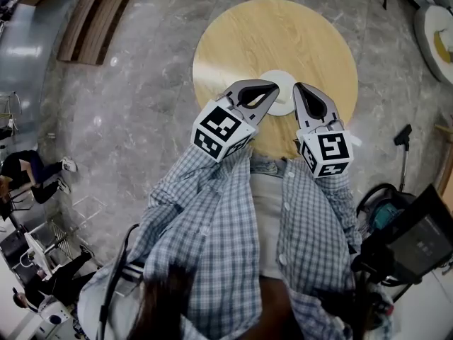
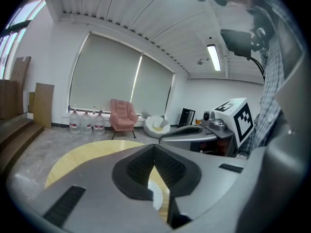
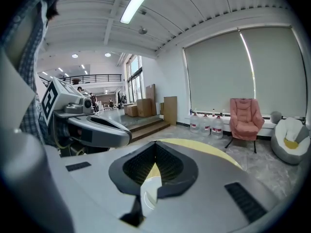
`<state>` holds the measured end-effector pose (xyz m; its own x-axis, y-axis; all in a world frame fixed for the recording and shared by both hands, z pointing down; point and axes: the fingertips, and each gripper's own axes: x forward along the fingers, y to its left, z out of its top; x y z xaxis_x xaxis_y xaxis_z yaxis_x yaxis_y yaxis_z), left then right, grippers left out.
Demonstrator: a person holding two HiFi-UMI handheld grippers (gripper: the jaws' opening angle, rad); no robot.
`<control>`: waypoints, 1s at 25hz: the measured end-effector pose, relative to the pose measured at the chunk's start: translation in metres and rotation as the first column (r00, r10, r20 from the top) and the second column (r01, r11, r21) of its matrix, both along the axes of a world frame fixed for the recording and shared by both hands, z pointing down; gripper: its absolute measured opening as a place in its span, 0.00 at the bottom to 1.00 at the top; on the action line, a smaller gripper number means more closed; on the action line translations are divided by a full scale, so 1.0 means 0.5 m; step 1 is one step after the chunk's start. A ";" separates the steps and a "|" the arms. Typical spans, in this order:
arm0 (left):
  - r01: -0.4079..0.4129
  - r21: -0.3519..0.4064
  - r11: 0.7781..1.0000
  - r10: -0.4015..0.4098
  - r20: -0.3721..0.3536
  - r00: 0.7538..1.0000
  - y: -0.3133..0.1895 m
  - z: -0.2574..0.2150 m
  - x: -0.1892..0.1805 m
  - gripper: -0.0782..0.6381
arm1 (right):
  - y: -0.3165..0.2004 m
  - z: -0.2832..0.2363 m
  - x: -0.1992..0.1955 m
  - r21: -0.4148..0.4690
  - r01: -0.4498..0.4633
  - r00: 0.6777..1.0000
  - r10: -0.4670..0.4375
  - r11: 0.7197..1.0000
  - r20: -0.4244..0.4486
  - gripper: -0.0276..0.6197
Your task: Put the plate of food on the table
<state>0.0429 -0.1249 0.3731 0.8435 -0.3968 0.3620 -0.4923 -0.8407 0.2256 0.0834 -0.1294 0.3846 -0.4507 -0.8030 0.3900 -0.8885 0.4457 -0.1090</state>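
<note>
A white plate (image 1: 281, 82) lies on the round wooden table (image 1: 283, 34), near the table's closer edge; I cannot tell whether food is on it. My left gripper (image 1: 272, 88) hovers over the plate's left side, jaws shut with nothing between them. My right gripper (image 1: 298, 88) hangs at the plate's right edge, also shut and empty. In the left gripper view the tips (image 2: 154, 147) meet, and a sliver of plate (image 2: 156, 198) shows below them. In the right gripper view the jaws (image 3: 155, 144) are closed, with the plate (image 3: 148, 191) under them.
A pink armchair (image 3: 245, 119) and water bottles (image 3: 206, 124) stand by the window. A white beanbag seat (image 1: 437, 40) sits on the floor at the right, wooden steps (image 1: 95, 16) at the far left. Equipment (image 1: 417, 239) crowds my right side.
</note>
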 end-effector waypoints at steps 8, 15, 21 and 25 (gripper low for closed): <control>0.011 -0.016 1.000 -0.011 -0.041 0.999 -0.003 -0.012 0.003 0.12 | 0.005 0.005 -0.003 -0.005 0.010 1.000 -0.010 1.000 0.008 0.05; 0.011 -0.027 1.000 -0.012 -0.043 0.999 -0.002 -0.008 0.001 0.12 | 0.008 0.011 -0.008 -0.017 0.022 1.000 -0.022 1.000 0.005 0.05; 0.016 -0.055 0.998 -0.020 -0.068 0.998 -0.001 -0.006 0.002 0.12 | 0.012 0.014 -0.011 -0.017 0.035 0.999 -0.034 0.999 0.013 0.05; 0.015 -0.057 0.998 -0.019 -0.070 0.997 0.000 -0.005 0.005 0.12 | 0.015 0.018 -0.010 -0.021 0.037 0.999 -0.037 0.999 0.010 0.05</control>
